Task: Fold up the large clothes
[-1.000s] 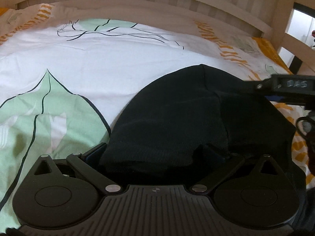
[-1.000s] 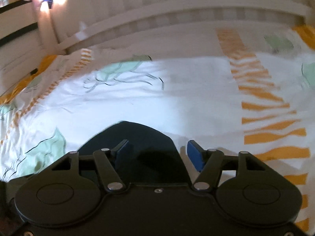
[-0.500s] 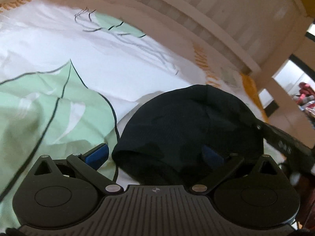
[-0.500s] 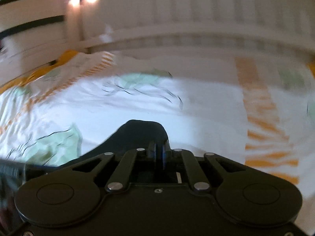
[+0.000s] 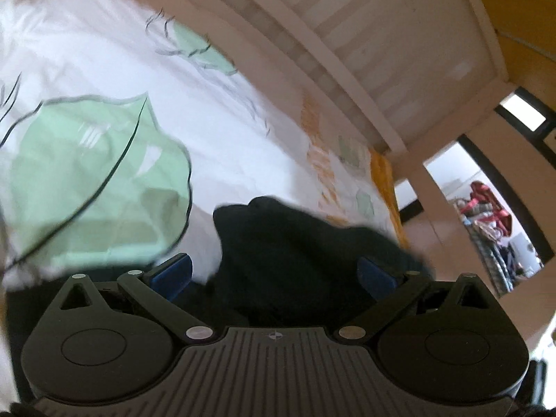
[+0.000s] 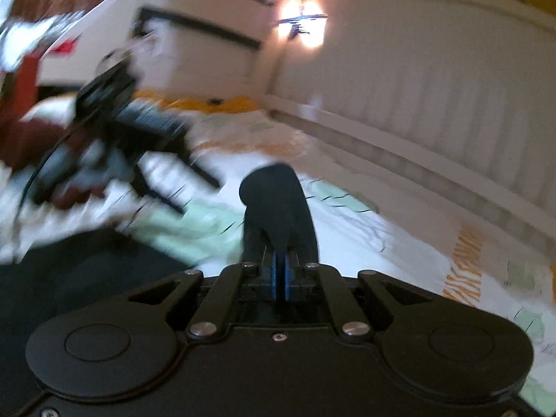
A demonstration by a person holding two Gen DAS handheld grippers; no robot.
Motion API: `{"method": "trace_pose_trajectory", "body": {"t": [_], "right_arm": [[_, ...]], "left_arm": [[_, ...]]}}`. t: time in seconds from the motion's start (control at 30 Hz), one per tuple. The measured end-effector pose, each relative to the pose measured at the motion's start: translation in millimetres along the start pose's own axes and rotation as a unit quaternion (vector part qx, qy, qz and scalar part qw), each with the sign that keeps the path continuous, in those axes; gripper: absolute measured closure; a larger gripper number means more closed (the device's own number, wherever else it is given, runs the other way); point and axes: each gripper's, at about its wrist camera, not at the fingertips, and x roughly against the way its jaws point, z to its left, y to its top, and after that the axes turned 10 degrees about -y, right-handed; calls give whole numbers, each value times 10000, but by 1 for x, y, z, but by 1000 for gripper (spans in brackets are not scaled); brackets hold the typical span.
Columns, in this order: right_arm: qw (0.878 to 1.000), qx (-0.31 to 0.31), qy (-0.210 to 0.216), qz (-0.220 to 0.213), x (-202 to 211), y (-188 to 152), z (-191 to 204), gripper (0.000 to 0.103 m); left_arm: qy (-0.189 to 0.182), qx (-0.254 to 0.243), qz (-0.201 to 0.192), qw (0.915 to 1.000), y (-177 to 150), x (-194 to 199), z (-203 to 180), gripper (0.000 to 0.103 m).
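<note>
The bed (image 5: 222,111), w/ a white sheet printed in green leaves & orange stripes, lies under a black garment (image 5: 299,253) that is bunched up just in front of the left gripper (image 5: 274,271). That gripper's jaws stand wide, blue pads either side of the cloth, not pressing it. The right gripper (image 6: 280,271) has its jaws clamped tight on a fold of the garment, which sticks up past the tips.

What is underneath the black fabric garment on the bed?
The white leaf-print bedsheet extends under the black fabric garment; whatever lies directly beneath its folds is covered.
</note>
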Motion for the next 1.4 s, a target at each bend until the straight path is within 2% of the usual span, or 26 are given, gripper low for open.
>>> {"method": "trace_pose_trajectory", "body": {"t": [0.13, 0.3, 0.4, 0.5, 0.57, 0.6, 0.63, 0.67, 0.77, 0.83, 0.9, 0.93, 1.03, 1.2, 1.27, 1.3, 1.33, 1.4], "right_arm": [[9978, 473, 350, 295, 31, -25, 42, 93], [9941, 575, 600, 698, 49, -49, 77, 92], [9952, 165, 510, 822, 48, -48, 76, 88], [9932, -518, 410, 959, 44, -44, 62, 84], [9879, -1032, 357, 1103, 44, -40, 50, 68], [9820, -1419, 336, 1204, 44, -39, 42, 53], [9749, -1782, 331, 1294, 44, -35, 36, 45], [9647, -2221, 360, 1370, 44, -35, 28, 42], [9234, -3484, 475, 1537, 42, -40, 9, 41], [8904, -4191, 547, 1688, 35, -47, 2, 39], [8649, -4652, 585, 1792, 27, -52, -2, 39], [8585, -4763, 590, 1805, 23, -54, -2, 39], [8495, -4907, 571, 1853, 10, -55, 1, 39], [8204, -5243, 526, 2218, -11, -56, 0, 40], [8275, -5138, 427, 2223, -18, -50, 4, 52], [8382, -4963, 399, 2226, -23, -43, 4, 80], [8493, -4786, 364, 2196, -23, -37, 6, 94], [8788, -4339, 398, 1945, -23, -20, 5, 95]], "left_arm": [[30, 177, 252, 9995, -23, 5, 5, 0], [238, 354, 639, 9970, -46, -8, 18, 0], [322, 231, 767, 9963, -61, -12, 17, 0], [344, 105, 806, 9961, -70, -13, 15, 0], [365, 74, 807, 9960, -73, -13, 14, 0], [346, 83, 814, 9960, -76, -13, 13, 1], [327, 95, 827, 9960, -77, -13, 13, 1], [329, 90, 829, 9960, -80, -12, 11, 1], [349, 2, 842, 9958, -85, -9, 7, 4], [458, -100, 857, 9952, -85, -8, 4, 16], [507, -177, 863, 9948, -85, -6, 2, 19], [486, -167, 862, 9950, -86, -5, 2, 19], [412, -80, 845, 9955, -87, 0, 4, 19], [354, -116, 800, 9961, -89, 4, -1, 18], [364, -145, 777, 9962, -89, 6, -3, 17], [377, -152, 762, 9963, -89, 7, -3, 17], [374, -151, 746, 9964, -89, 8, -3, 17], [355, -117, 674, 9970, -89, 10, -4, 17]]}}
